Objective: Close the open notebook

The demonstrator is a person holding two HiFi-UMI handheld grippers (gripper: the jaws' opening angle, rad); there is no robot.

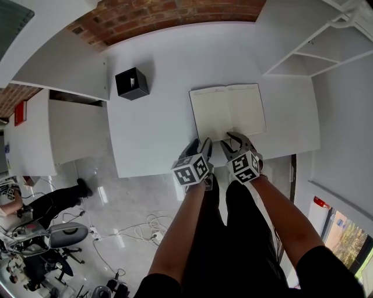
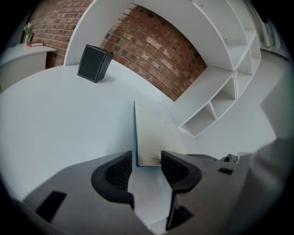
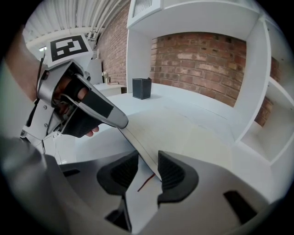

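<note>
The open notebook [image 1: 227,110] lies flat with its cream pages up on the white table [image 1: 151,116], close to the near edge. My left gripper [image 1: 201,145] is at its near left corner. In the left gripper view the blue-edged corner of the notebook [image 2: 154,137] sits in the gap of the left gripper [image 2: 148,165], whose pads stand apart from it, so it is open. My right gripper [image 1: 233,139] is at the near edge, about mid-book. There the edge of the notebook [image 3: 183,133] runs between the pads of the right gripper [image 3: 148,170], touching both. A red ribbon [image 3: 144,181] hangs below.
A black box [image 1: 132,83] stands at the table's far left. White shelves [image 1: 303,58] rise to the right, with a brick wall [image 1: 169,17] behind. The table's front edge is right under both grippers. Cables and a chair [image 1: 64,233] are on the floor at lower left.
</note>
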